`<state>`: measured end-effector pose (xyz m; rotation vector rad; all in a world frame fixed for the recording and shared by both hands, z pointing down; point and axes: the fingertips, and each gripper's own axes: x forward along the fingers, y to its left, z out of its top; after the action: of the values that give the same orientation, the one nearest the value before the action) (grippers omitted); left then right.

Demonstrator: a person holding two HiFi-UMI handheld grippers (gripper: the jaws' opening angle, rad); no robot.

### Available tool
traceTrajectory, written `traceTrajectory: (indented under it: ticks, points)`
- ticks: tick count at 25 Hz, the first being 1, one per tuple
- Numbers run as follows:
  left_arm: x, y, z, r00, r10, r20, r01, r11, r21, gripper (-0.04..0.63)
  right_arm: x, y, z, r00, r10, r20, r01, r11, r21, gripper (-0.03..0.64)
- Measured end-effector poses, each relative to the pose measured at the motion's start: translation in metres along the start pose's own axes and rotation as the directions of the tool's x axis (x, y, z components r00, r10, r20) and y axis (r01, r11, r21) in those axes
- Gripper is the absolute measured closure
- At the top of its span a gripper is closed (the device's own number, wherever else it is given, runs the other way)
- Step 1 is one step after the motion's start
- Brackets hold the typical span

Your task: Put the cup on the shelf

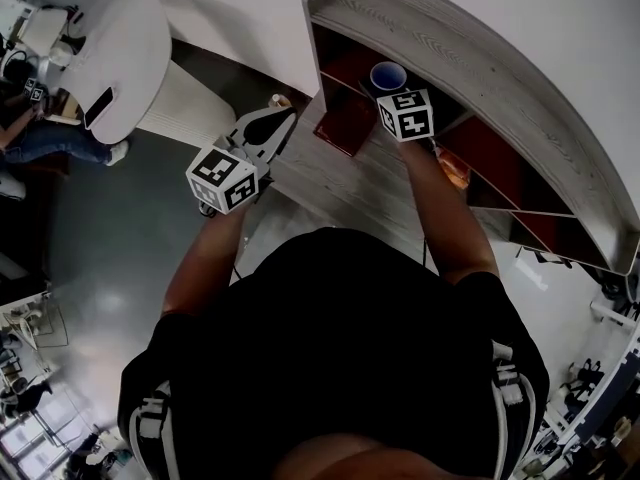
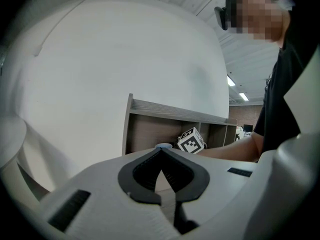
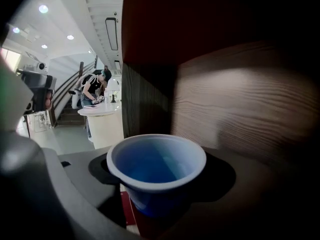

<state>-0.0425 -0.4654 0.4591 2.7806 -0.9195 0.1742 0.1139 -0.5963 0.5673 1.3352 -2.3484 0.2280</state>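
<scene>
White wall behind grey wooden shelf (image 1: 480, 78), blue cup (image 1: 387, 74) upright inside shelf's end compartment, right gripper (image 3: 159, 176) jaws spread wide around cup, not pinching, left gripper (image 2: 161, 156) outside shelf, jaws closed, empty.

The head view was dim and underexposed, with the black shirt (image 1: 340, 348) nearly featureless at lower centre. Both gripper views showed fisheye bulge and black vignetted corners. Ceiling lights (image 3: 43, 8) glared at the right gripper view's upper left; its right half lay in shadow, and the cup (image 3: 156, 166) was slightly soft.
</scene>
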Motion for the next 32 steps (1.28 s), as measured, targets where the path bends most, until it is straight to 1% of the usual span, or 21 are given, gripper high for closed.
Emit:
traceTrajectory:
  ticks: [7,16,24,27,32]
  points:
    - [-0.001,-0.005,-0.005,1.0,-0.003,0.0,0.003,1.0,-0.008,0.58,0.0,-0.006,-0.01,0.999,-0.028,-0.029,0.027,1.0,-0.01,0.242]
    - [-0.001,-0.013,-0.004,1.0,-0.011,0.005,0.011,1.0,-0.003,0.58,-0.008,-0.005,-0.013,0.999,-0.032,-0.022,0.032,0.999,-0.003,0.236]
    - [-0.006,-0.02,-0.004,1.0,-0.011,0.01,0.011,1.0,-0.004,0.58,-0.016,-0.007,-0.018,0.998,-0.056,-0.035,0.056,0.998,0.014,0.236]
    - [-0.009,-0.022,-0.006,1.0,-0.011,0.01,0.011,1.0,-0.008,0.58,-0.019,-0.007,-0.019,0.996,-0.076,-0.045,0.077,0.997,0.006,0.236]
    - [-0.013,-0.025,-0.007,1.0,-0.011,0.011,0.011,1.0,-0.01,0.58,-0.028,-0.01,-0.019,0.994,-0.107,-0.032,0.107,0.994,0.015,0.236]
